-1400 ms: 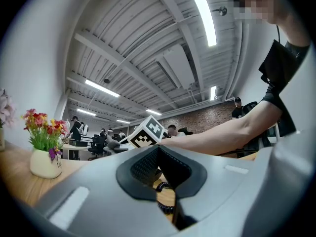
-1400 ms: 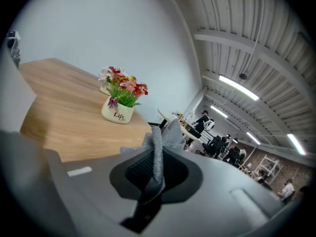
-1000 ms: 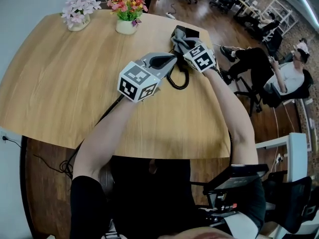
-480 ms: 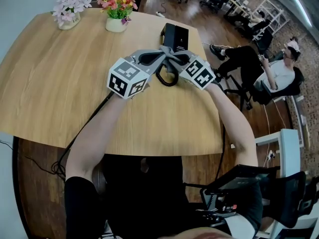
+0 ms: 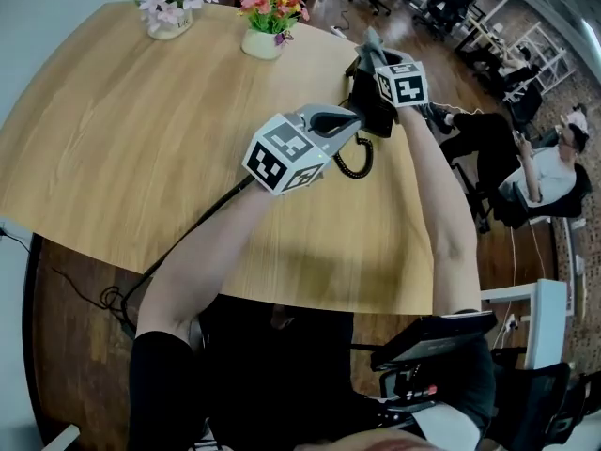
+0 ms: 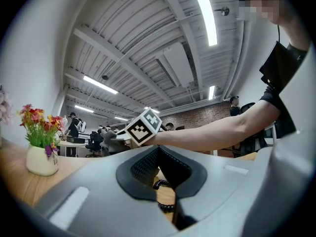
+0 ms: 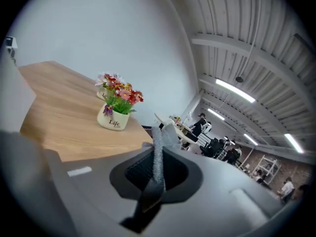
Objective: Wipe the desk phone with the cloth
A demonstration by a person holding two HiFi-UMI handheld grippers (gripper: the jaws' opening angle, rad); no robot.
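In the head view, my right gripper (image 5: 370, 45) had left its place half a second before, close beside the left gripper (image 5: 348, 118) in front of the desk phone (image 5: 373, 111). It now reached over the phone's far edge. The left one hung on the near side, just above the coiled cord (image 5: 357, 164) on the table (image 5: 141, 148). I judged that one pass across the phone was under way, with the near part of it still to do. From there I could not separate the cloth (image 7: 157, 147) from the grey jaws.

In the left gripper view, the dark pads met at their tips with nothing between them. Through the gap lower down I saw only the cord and bare wood, so that gripper was pressed together and empty. The cloth that had seemed stretched between both tools had gone with the other one. The right gripper's marker cube showed beyond, out past the flower pot (image 6: 41, 159).

In the right gripper view, the jaws were clamped on a grey strip of cloth standing up between the pads. The phone was out of sight there, so I could not tell whether the cloth was touching it.
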